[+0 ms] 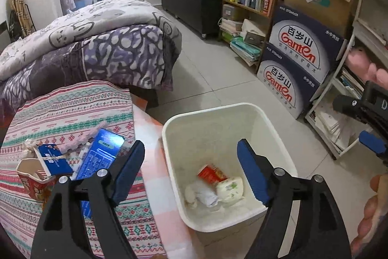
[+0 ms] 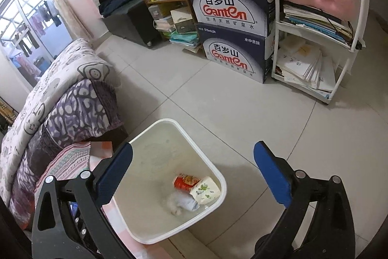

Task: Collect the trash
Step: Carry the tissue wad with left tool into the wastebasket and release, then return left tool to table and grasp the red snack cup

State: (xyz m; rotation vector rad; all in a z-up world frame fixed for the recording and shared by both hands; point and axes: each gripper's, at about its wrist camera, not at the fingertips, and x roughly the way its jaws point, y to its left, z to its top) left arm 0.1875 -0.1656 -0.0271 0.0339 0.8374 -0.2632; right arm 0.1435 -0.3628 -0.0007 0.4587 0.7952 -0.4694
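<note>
Both grippers are held above the white bin (image 1: 252, 113), which stands on the floor just right of the cloth-covered surface (image 1: 72, 108). The left gripper (image 1: 191, 169) is seen with its jaws spread wide and nothing between them; the right gripper (image 2: 194, 174) is likewise wide and empty.

Three pieces of trash lie together at the near end of the bin's bottom: a red carton (image 1: 211, 174), a crumpled white tissue (image 1: 201, 196) and a white packet with green print (image 1: 230, 188). The rest of the bin's bottom is bare.

More trash is left on the surface, at the left of the left wrist view: an opened red-and-white carton (image 1: 32, 180), a small dark-blue box (image 1: 52, 159) beside it, and a longer blue box (image 1: 101, 154) lying partly behind the left gripper's near finger.

The step in hand is judged to be a return to the surface for the next piece. The left gripper is best swung left and lowered, with the jaws kept wide until one item is straddled. The open carton should be taken across its walls with light pressure, since it is likely to crush or tip. The cloth should not be pinched along with it.
</note>
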